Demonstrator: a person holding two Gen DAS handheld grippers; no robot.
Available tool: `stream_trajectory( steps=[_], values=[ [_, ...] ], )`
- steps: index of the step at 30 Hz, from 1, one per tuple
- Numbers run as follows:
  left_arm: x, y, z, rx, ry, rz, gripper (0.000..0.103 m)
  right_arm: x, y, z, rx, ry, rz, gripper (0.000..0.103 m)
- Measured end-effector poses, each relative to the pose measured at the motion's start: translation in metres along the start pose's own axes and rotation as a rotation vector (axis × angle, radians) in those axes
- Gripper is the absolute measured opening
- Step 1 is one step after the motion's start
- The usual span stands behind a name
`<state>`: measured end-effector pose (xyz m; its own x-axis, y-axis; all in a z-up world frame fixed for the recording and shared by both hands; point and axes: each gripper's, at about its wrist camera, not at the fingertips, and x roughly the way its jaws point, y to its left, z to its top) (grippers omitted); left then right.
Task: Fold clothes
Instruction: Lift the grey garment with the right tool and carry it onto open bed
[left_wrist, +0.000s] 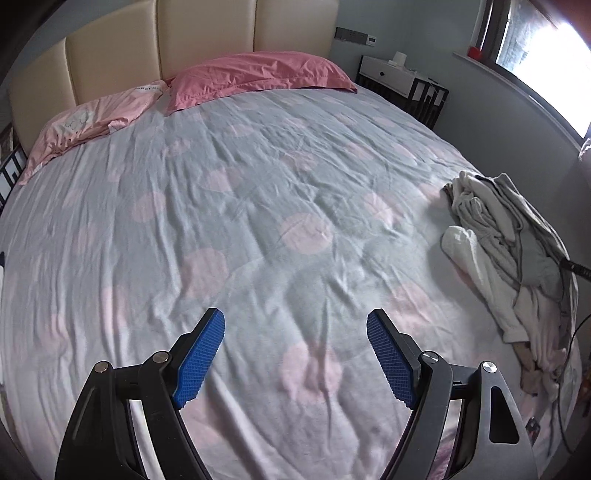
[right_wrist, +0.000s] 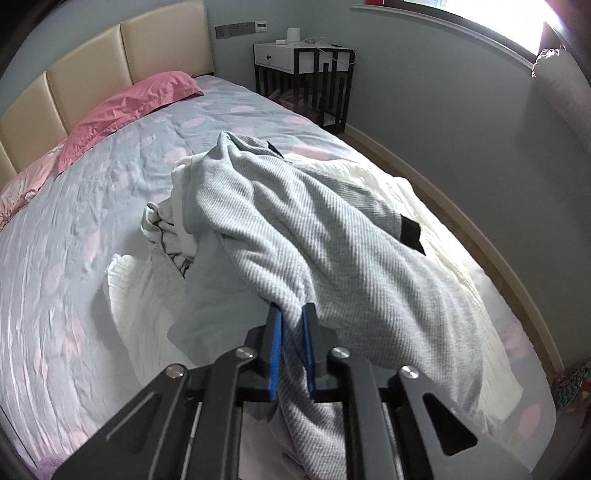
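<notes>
Right tongs (right_wrist: 292, 314) clenched on ribbed grey garment (right_wrist: 314, 236), clothes pile (left_wrist: 517, 251) at bed (left_wrist: 258, 184) edge, left tongs (left_wrist: 295, 325) released above spotted sheet, pink pillows (left_wrist: 258, 74) by headboard.

A bed is covered by a grey sheet (left_wrist: 258, 192) dotted with pink. Two pink pillows (left_wrist: 258, 74) are laid against a cream padded headboard (left_wrist: 155, 40). A white-topped nightstand (right_wrist: 303, 59) is set beside the bed, under a bright window (left_wrist: 546, 55).
</notes>
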<state>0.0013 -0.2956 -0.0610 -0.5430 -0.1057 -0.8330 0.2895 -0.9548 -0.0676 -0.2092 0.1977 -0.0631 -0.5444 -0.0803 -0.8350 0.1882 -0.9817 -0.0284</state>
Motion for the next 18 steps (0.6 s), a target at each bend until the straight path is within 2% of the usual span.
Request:
stream_trajectory(
  steps=[3,7,12,16,18],
  values=[
    [-0.016,0.024,0.0,0.035,-0.022,0.057,0.08,-0.024,0.002,0.007,-0.008,-0.04,-0.081,0.008],
    [-0.034,0.056,-0.01,0.046,-0.092,0.125,0.08,-0.073,0.027,0.023,-0.059,-0.134,-0.174,0.005],
    [-0.033,0.088,-0.035,0.029,-0.11,0.148,0.08,-0.144,0.077,0.044,-0.12,-0.236,-0.177,0.005],
    [-0.05,0.099,-0.047,0.055,-0.163,0.178,0.08,-0.203,0.146,0.056,-0.2,-0.311,-0.139,0.005],
    [-0.062,0.105,-0.053,0.06,-0.195,0.167,0.08,-0.231,0.184,0.059,-0.231,-0.334,-0.107,0.005]
  ],
)
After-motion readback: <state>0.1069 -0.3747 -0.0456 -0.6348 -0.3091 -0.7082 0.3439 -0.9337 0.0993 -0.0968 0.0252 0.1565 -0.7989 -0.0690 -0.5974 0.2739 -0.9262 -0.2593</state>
